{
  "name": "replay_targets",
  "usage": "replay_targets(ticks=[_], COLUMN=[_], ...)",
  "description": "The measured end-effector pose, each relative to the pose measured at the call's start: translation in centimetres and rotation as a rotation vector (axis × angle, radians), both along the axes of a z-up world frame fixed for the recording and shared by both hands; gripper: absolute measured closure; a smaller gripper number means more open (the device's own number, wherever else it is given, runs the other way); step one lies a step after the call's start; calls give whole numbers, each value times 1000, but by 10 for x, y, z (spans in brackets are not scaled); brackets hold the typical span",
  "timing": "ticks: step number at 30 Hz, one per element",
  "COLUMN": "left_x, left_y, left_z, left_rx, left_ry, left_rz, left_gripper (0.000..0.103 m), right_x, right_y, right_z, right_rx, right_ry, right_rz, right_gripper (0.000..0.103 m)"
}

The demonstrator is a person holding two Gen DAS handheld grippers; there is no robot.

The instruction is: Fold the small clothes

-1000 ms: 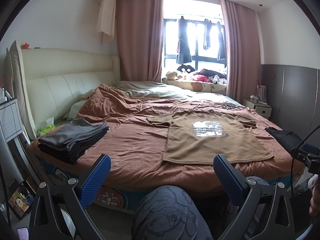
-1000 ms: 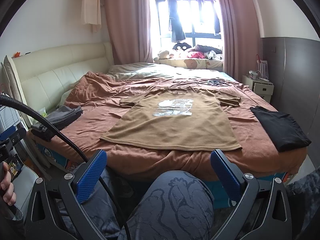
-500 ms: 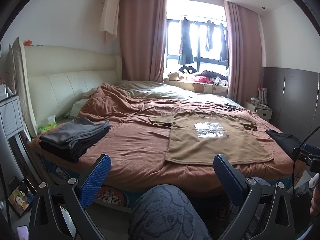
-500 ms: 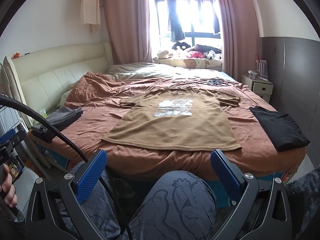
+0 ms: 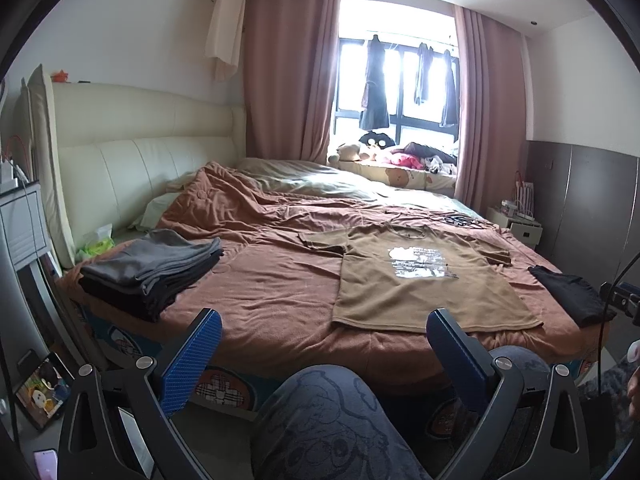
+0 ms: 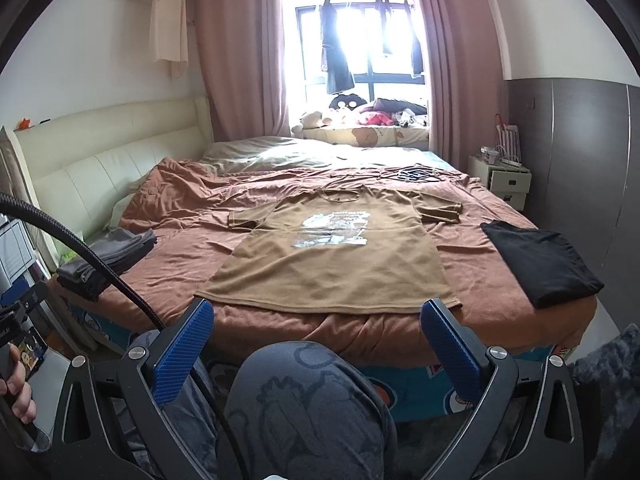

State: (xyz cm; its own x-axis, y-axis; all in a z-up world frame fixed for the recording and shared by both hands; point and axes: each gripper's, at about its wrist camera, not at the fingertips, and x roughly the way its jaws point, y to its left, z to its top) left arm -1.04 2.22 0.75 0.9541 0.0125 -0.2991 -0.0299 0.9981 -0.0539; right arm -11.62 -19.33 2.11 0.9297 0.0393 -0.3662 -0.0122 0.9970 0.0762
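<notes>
A brown T-shirt [image 5: 420, 280] [image 6: 336, 260] with a white print lies spread flat, front up, on the rust-coloured bedspread [image 5: 272, 292] [image 6: 192, 240], hem toward me. My left gripper [image 5: 324, 344] is held back from the bed's near edge, open, nothing between its blue pads. My right gripper [image 6: 320, 340] is also open and empty, just short of the shirt's hem. A person's knee [image 5: 320, 420] [image 6: 304, 400] in dark patterned trousers sits below each gripper.
A stack of folded grey and black clothes [image 5: 148, 268] [image 6: 104, 264] rests at the bed's left corner. A folded black garment [image 5: 572, 292] [image 6: 540, 260] lies to the right of the shirt. A cream headboard [image 5: 132, 176] is on the left, a nightstand [image 6: 500, 176] at the far right.
Both grippers have risen and tilted up slightly, so the bed sits a little lower in view. The shirt and stacks have not moved.
</notes>
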Motion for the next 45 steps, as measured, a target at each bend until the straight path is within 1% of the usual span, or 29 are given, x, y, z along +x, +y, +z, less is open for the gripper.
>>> replay_targets(ticks=[2,5,7,10,12,14,16,18,21,23,24,26,27,29,31,35,38,40,43,45], left_x=[-3,-10,-9,-6,-2,4,14,27,38,47,53,66,73,86,97,119,139,152,168,179], left_y=[3,9,12,10,7,8,10,13,18,20,22,25,27,27,30,43,51,57,70,74], left_z=[-1,-2,-1,5,11,14,13,10,3,-1,-3,-8,-10,-13,-15,-19,-22,-24,-26,-24], left_rx=[15,-25,-41,-22,-1,18,3,2,-19,-48,-47,-84,-91,-78,-61,-86,-78,-98,-150,-148], left_ry=[-6,-29,-18,-15,6,36,75,129,152,183,194,242,258,290,294,278,283,290,282,268], left_rz=[3,-8,1,16,24,18,18,29,47,53,54,49,42,10,23,7,35,48,53,73], left_gripper=[0,0,0,0,0,0,0,0,0,0,0,0,0,0,0,0,0,0,0,0], right_x=[-3,-7,-5,1,7,12,18,20,29,39,46,57,64,80,97,129,153,167,188,206], right_y=[-2,-2,-1,-4,-7,-5,-6,-7,-5,-4,-5,-2,-2,-1,-1,1,3,5,6,6], right_z=[-2,-8,-13,-15,-14,-12,-10,-8,-10,-11,-11,-12,-11,-11,-11,-8,-5,-2,1,1], right_rx=[16,30,33,46,60,45,35,46,38,29,26,30,35,44,50,60,68,68,73,75], right_ry=[-9,-27,-22,-26,-18,-15,-15,-25,-20,-7,-1,7,11,22,32,50,61,64,71,77], right_rz=[-2,1,18,37,47,53,46,46,40,36,31,25,25,20,14,4,0,1,7,11], right_gripper=[0,0,0,0,0,0,0,0,0,0,0,0,0,0,0,0,0,0,0,0])
